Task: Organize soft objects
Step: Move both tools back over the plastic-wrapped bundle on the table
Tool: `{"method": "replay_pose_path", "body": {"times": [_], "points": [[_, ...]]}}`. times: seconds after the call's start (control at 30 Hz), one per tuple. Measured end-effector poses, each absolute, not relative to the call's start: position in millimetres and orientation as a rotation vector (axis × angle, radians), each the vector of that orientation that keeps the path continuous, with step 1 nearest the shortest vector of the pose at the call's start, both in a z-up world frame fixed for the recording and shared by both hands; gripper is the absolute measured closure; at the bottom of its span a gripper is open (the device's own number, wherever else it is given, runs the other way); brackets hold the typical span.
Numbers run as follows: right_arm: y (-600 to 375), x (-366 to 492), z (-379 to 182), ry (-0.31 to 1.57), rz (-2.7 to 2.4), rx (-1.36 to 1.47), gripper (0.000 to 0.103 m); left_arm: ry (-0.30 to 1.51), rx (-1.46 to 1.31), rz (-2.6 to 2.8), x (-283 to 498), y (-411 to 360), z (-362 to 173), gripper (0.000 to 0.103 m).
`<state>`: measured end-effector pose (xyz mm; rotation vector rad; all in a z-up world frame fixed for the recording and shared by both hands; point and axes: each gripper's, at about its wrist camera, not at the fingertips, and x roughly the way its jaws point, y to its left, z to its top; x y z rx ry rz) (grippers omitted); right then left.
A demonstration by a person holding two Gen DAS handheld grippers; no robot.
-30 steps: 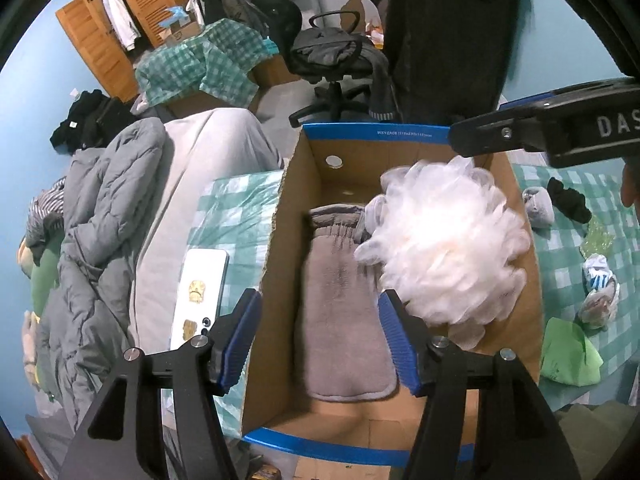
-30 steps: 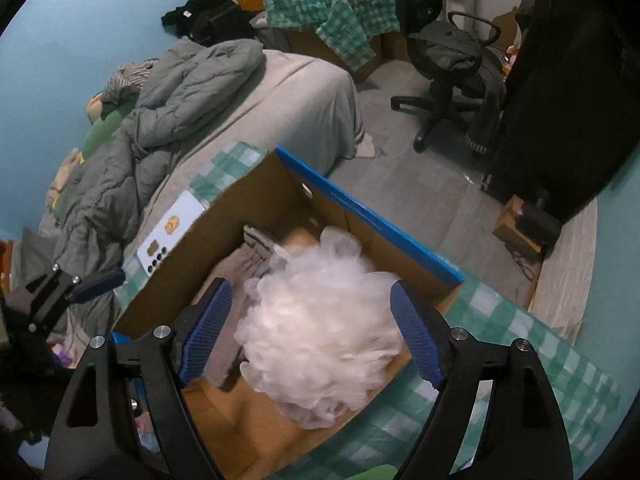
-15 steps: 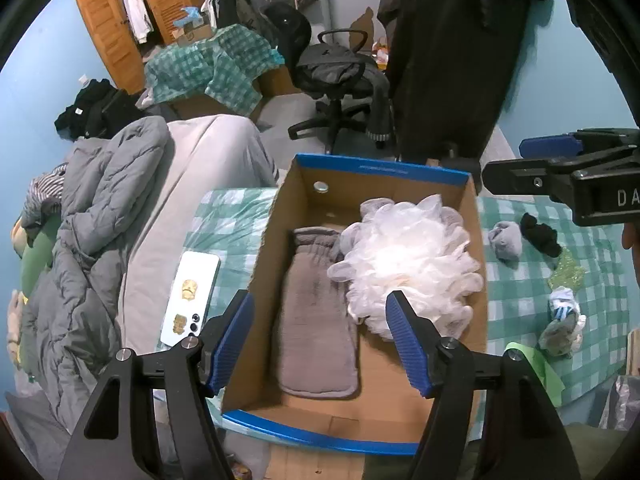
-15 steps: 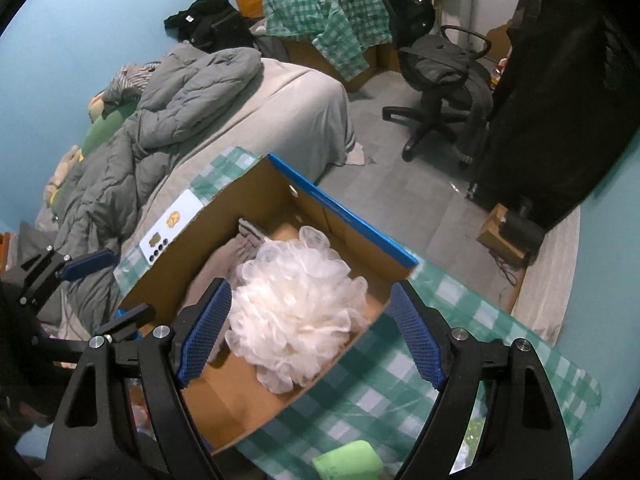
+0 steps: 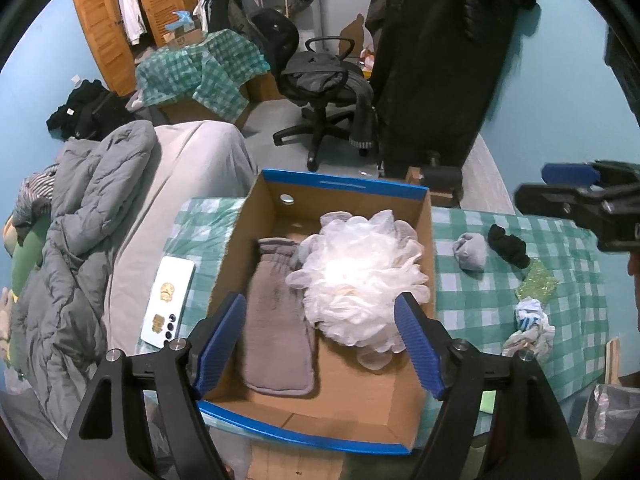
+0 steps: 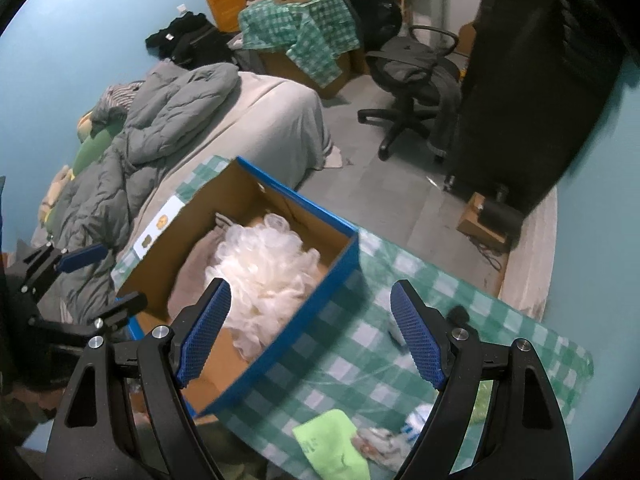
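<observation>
Both grippers have lifted back from the cardboard box (image 5: 344, 190), leaving the white bath pouf (image 5: 362, 276) inside.
Left gripper (image 5: 320, 342) fingers are opening, nothing between them; right gripper (image 6: 310, 334) fingers are spread, empty. The pouf lies beside a grey mitt (image 5: 276, 320); socks (image 5: 506, 240) lie beyond on the checked desk (image 5: 480, 304).

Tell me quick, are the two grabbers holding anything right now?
Left gripper: fingers opening, holding nothing, above the cardboard box.
Right gripper: open, holding nothing.
</observation>
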<state>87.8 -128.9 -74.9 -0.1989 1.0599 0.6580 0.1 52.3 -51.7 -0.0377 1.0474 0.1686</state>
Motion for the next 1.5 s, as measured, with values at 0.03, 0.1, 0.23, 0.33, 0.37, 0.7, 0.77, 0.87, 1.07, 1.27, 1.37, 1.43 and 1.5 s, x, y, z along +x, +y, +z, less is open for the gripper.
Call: {"method": "replay_pose_path", "body": {"times": [0.03, 0.1, 0.23, 0.33, 0.37, 0.7, 0.77, 0.87, 1.07, 1.27, 1.37, 1.43, 1.5], "points": [[-133, 86, -75, 1.062, 0.652, -0.201, 0.020, 1.049, -0.043, 0.161, 1, 49, -52, 0.025], [-144, 82, -77, 1.068, 0.633, -0.206, 0.020, 1.052, -0.047, 0.151, 1, 45, -51, 0.025], [-169, 79, -82, 1.091, 0.598, -0.194, 0.020, 1.057, -0.048, 0.127, 3, 34, -51, 0.025], [-188, 74, -86, 1.105, 0.572, -0.185, 0.020, 1.063, -0.052, 0.112, 5, 25, -54, 0.025], [-193, 72, -88, 1.110, 0.562, -0.181, 0.020, 1.070, -0.054, 0.101, 6, 22, -56, 0.025], [-251, 61, -109, 1.180, 0.468, -0.128, 0.020, 1.114, -0.029, 0.011, 12, -22, -69, 0.025], [-261, 60, -114, 1.194, 0.451, -0.125, 0.020, 1.126, -0.027, -0.009, 14, -32, -72, 0.025], [-274, 56, -121, 1.209, 0.433, -0.115, 0.020, 1.145, -0.033, -0.035, 15, -41, -78, 0.025], [-289, 48, -132, 1.226, 0.434, -0.107, 0.020, 1.187, -0.005, -0.085, 14, -67, -92, 0.025], [-294, 38, -147, 1.242, 0.462, -0.113, 0.020, 1.228, 0.013, -0.105, 12, -82, -106, 0.025], [-292, 32, -156, 1.257, 0.488, -0.129, 0.020, 1.247, 0.017, -0.112, 10, -88, -114, 0.025], [-290, 28, -162, 1.268, 0.505, -0.134, 0.020, 1.261, 0.023, -0.117, 7, -92, -119, 0.025], [-290, 24, -169, 1.279, 0.513, -0.144, 0.020, 1.273, 0.027, -0.120, 6, -98, -124, 0.025]]}}
